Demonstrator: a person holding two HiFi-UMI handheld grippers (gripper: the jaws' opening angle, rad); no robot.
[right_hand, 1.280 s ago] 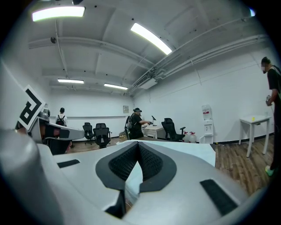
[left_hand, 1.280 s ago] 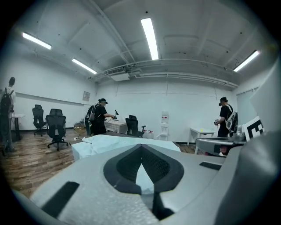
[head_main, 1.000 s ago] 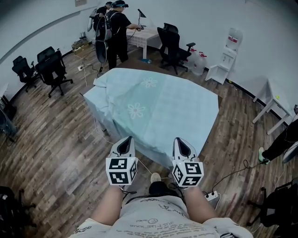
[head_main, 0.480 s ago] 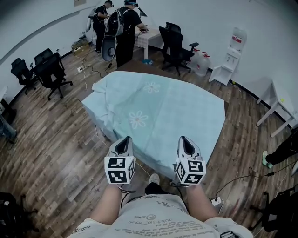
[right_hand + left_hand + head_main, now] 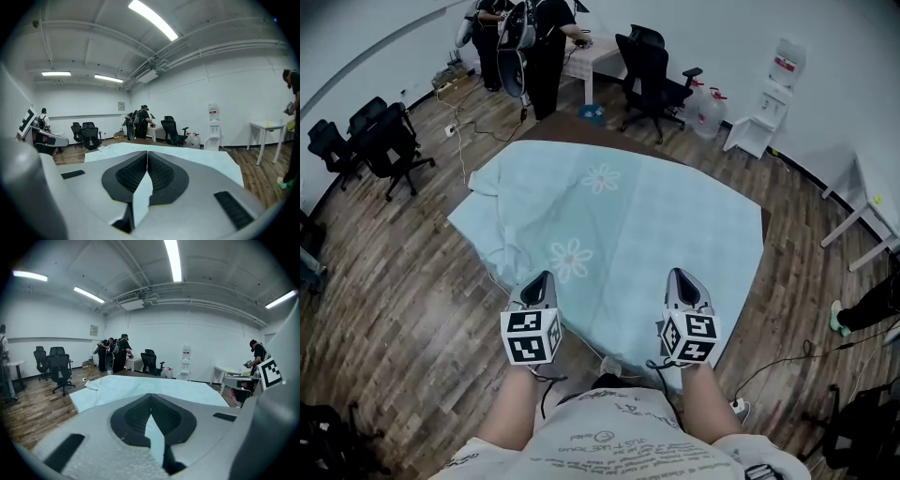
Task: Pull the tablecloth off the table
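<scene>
Wood-floored office, where the cloth (image 5: 609,216) lies over the table (image 5: 577,140), its near hem clamped tight by left tongs (image 5: 538,277) and right tongs (image 5: 683,275), so the pull looks barely begun and next needs a steady backward draw.

Table (image 5: 581,141) almost wholly hidden under tablecloth (image 5: 619,216); far people (image 5: 546,47) cut off by top edge.

Light: bright, even, from ceiling tube lamps (image 5: 173,261) at 12 o'clock.
Shadows: soft.
Edges: fisheye bending, dark corners.
</scene>
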